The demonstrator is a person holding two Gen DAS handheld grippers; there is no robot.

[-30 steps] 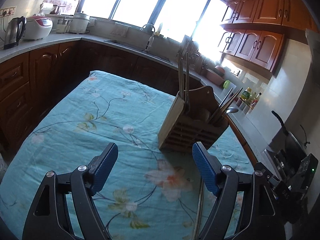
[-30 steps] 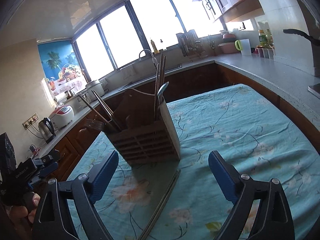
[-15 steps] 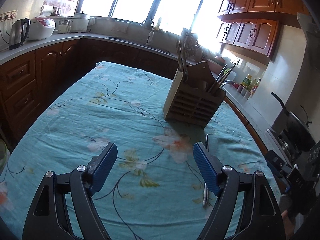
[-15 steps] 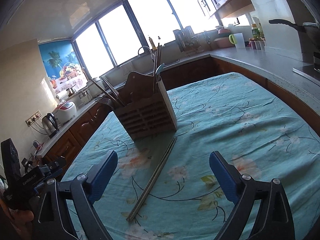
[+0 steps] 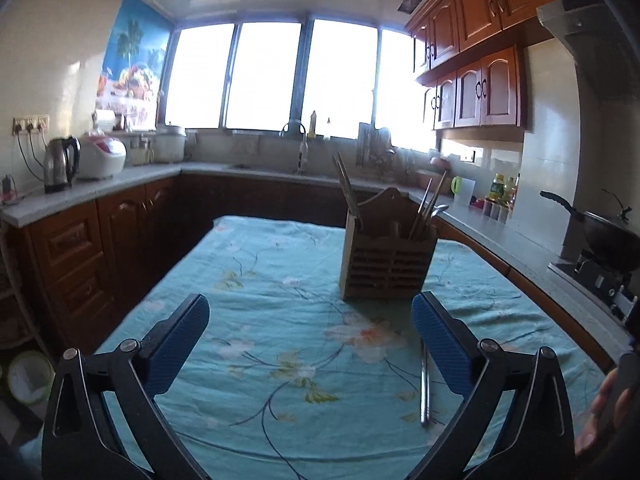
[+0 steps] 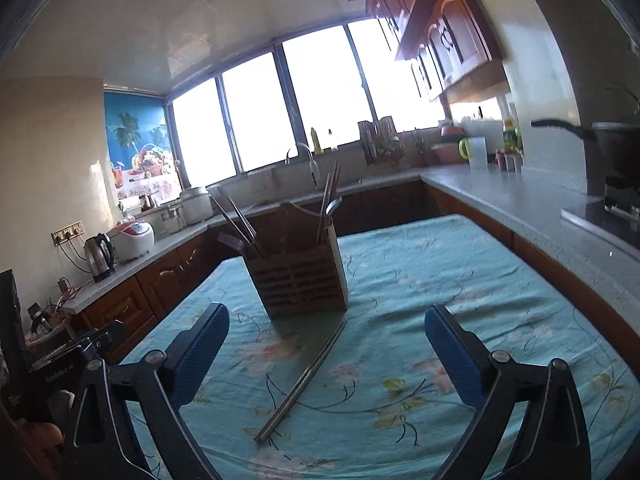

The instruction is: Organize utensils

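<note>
Your right gripper (image 6: 326,354) and left gripper (image 5: 310,340) hover spread wide and empty, so pickup is pending: the 2 metal chopsticks (image 6: 303,380) lie near the wooden holder (image 6: 299,276), needing a low, aligned pinch.

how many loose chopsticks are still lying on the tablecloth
2. The metal chopsticks lie side by side as one pair on the tablecloth in front of the wooden holder. Others stand inside it.

A home kitchen: wooden cabinets (image 5: 476,92) line the wall, a sink tap (image 5: 301,142) stands under wide windows (image 5: 264,76), a kettle (image 5: 60,164) and rice cooker (image 5: 102,156) sit on the counter, and a wok (image 5: 608,232) rests on the stove.
</note>
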